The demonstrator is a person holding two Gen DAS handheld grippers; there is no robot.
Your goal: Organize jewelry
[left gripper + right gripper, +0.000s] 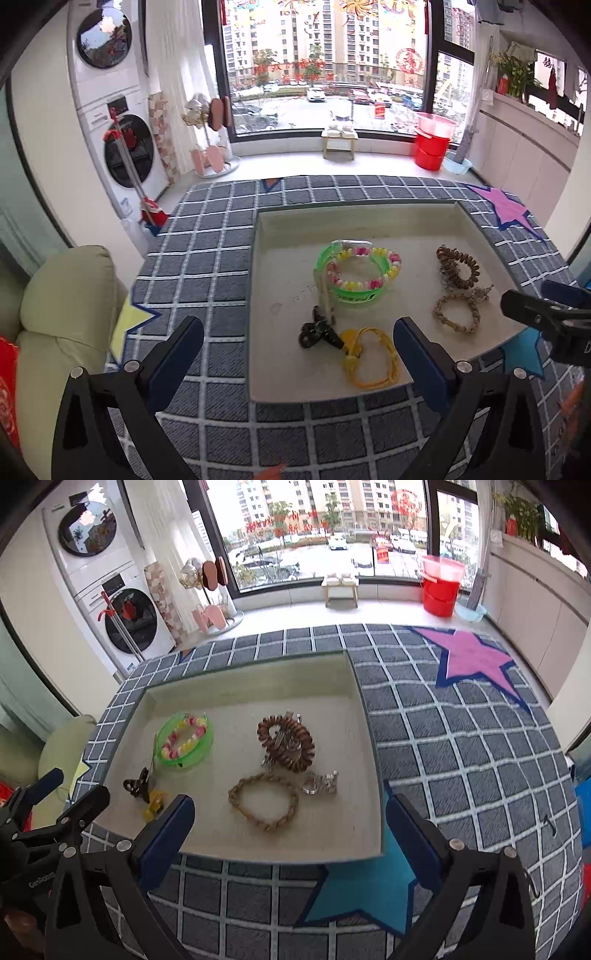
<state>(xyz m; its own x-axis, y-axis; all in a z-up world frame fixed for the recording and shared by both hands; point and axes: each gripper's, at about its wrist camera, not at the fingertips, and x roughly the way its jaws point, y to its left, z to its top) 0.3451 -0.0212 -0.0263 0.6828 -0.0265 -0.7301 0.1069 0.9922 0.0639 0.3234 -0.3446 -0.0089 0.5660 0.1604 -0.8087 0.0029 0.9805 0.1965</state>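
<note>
Blue-padded tool [290,829] gapes over braided bracelet [263,801].

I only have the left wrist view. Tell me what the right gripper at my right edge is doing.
Observer: The right gripper is open and empty, its fingers framing the tray's near wall.
Operator: Report what lies beside the braided bracelet.
Observer: A silver metal piece lies close to the right of the braided bracelet.
Operator: Check the brown spiral hair tie.
Observer: A silver clip lies across the middle of the brown spiral hair tie.
</note>
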